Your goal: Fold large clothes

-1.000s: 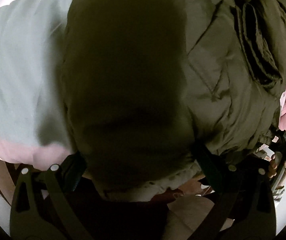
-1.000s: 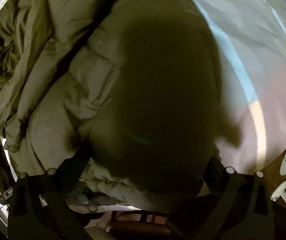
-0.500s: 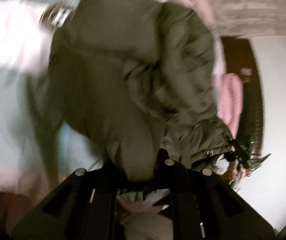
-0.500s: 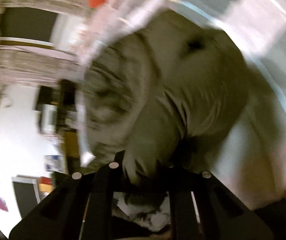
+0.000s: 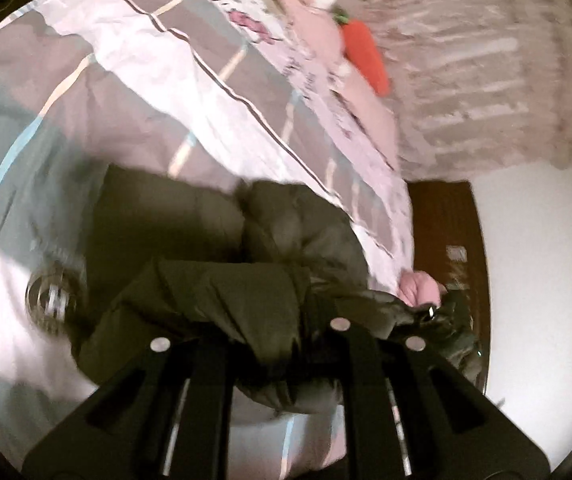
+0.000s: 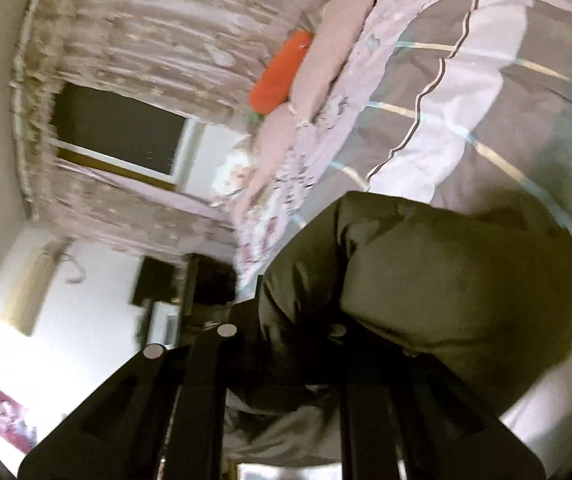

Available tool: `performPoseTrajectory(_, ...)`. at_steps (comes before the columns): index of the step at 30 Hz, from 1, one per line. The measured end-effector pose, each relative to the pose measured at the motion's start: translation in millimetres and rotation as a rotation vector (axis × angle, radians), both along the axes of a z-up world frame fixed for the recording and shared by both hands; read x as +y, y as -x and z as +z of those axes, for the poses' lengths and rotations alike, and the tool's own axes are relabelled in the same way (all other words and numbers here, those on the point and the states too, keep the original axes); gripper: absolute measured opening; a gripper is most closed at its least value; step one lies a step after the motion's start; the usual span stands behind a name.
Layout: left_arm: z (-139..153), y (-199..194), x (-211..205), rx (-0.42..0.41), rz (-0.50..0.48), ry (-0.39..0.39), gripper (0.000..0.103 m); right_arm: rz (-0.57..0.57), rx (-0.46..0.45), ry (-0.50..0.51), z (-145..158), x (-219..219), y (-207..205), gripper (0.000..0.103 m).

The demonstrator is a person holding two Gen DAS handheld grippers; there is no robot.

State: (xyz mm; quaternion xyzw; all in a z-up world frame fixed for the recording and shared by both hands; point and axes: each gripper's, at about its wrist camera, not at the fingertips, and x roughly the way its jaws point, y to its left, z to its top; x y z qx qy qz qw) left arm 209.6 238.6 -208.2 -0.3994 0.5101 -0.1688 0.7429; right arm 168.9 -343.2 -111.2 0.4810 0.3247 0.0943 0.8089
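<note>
Jaws: left gripper and right gripper each pinched on the olive padded jacket, its bulk hanging toward 12 o'clock over the patchwork bedspread. Progress: 2 grips taken, jacket bunched; no fold visible, folding apparently all remaining.

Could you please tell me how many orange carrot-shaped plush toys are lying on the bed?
1: the carrot plush lies among the pink pillows at the bed's far end; bedding may hide others.

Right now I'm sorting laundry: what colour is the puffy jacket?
Dark olive green jacket, clearest in the right wrist view.
</note>
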Motion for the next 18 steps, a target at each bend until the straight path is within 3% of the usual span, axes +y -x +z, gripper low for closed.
performPoseTrajectory(2,-13.8,-28.5,9.6,0.040,0.027,0.014,0.011,-0.019,0.039,0.058,-15.1,-0.2,-32.7,0.013)
performPoseTrajectory(5,-54.2,-69.9,-3.3,0.108,0.038,-0.002,0.011,-0.050,0.158,0.130,-61.0,-1.5,-72.9,0.014)
performPoseTrajectory(8,-111.1,-85.6,-9.8,0.203,0.055,0.062,0.013,-0.057,0.332,0.181,-127.8,3.2,-96.1,0.015)
performPoseTrajectory(10,-140.2,-88.2,-9.9,0.208,0.071,0.155,0.013,-0.041,0.285,0.195,-147.8,6.4,-95.6,0.016)
performPoseTrajectory(12,-146.8,-89.2,-9.5,0.196,0.074,0.165,0.013,-0.018,0.227,0.230,-148.6,9.3,-93.4,0.018)
performPoseTrajectory(14,-147.8,-87.7,-7.7,0.201,0.082,0.169,0.013,0.021,0.232,0.212,-144.8,5.0,-93.2,0.020)
performPoseTrajectory(17,-143.0,-82.7,-2.6,0.201,0.093,0.166,0.014,0.026,0.174,0.124,-124.9,-12.7,-84.4,0.033)
performPoseTrajectory(18,-139.4,-80.3,-1.4,0.195,0.095,0.163,0.015,0.017,0.104,0.084,-107.3,-21.1,-76.2,0.046)
